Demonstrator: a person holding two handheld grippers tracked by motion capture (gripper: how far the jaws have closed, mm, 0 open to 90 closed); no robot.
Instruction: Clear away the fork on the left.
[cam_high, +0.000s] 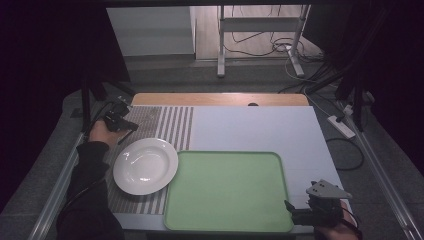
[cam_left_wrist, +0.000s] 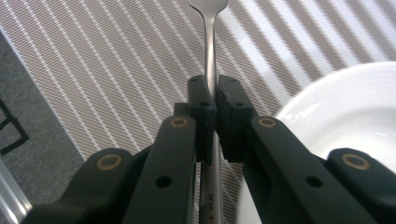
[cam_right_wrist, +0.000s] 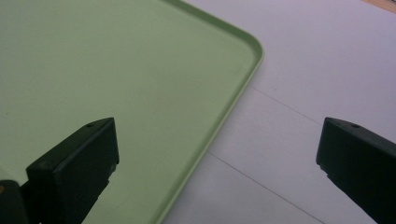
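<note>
My left gripper (cam_left_wrist: 215, 88) is shut on the thin handle of a metal fork (cam_left_wrist: 210, 42), whose head points away over the grey striped placemat (cam_left_wrist: 116, 60). In the high view this gripper (cam_high: 131, 125) sits at the table's left, just behind the white plate (cam_high: 145, 165). The plate's rim (cam_left_wrist: 345, 116) lies right beside the jaws. My right gripper (cam_right_wrist: 219, 158) is open, its jaws wide apart over the right edge of the green tray (cam_right_wrist: 116, 70). From above, that gripper (cam_high: 292, 214) is at the tray's (cam_high: 227, 190) front right corner, with nothing between the jaws.
The white table cover (cam_high: 260, 127) spreads behind and to the right of the tray. A wooden strip (cam_high: 220, 99) runs along the far edge. On the floor beyond are metal stand legs (cam_high: 220, 65), cables and a power strip (cam_high: 341, 126).
</note>
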